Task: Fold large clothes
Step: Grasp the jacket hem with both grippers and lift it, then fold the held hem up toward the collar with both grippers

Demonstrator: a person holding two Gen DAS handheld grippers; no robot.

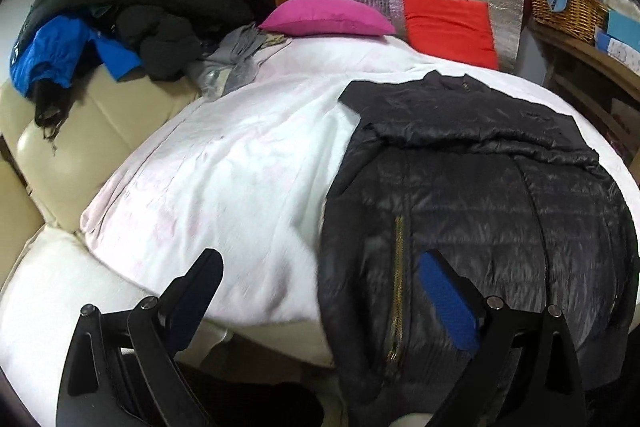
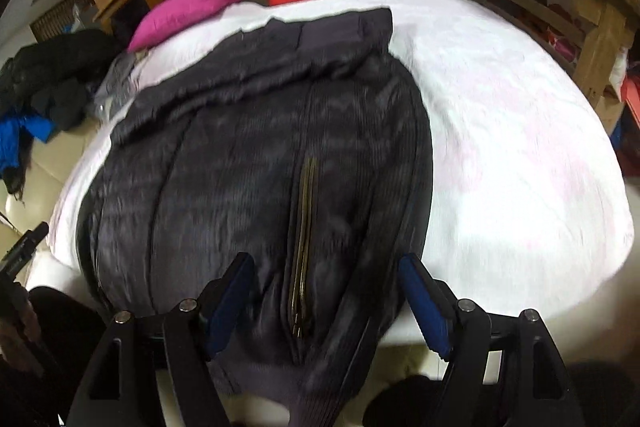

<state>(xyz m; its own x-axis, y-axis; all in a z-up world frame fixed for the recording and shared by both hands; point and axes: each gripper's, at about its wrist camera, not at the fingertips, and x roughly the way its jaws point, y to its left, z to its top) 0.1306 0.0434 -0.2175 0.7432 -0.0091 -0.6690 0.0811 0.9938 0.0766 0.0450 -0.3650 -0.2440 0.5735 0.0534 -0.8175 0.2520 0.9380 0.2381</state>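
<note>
Currently listed: 1 black jacket (image 2: 256, 163), laid flat on the white bed (image 2: 500, 131), sleeves folded across its top, hem hanging over the near edge. Left gripper (image 1: 320, 291): fingers held wide, nothing gripped. Right gripper (image 2: 326, 283): fingers held wide over the zip, nothing clamped. Step judged: between folds. Next move calls for the hem to be gripped at 2 corners and carried toward the collar.

Jacket (image 2: 256, 155) hem cut off by bottom edge; right view motion-blurred; sheet (image 2: 500, 131) pattern unclear
</note>
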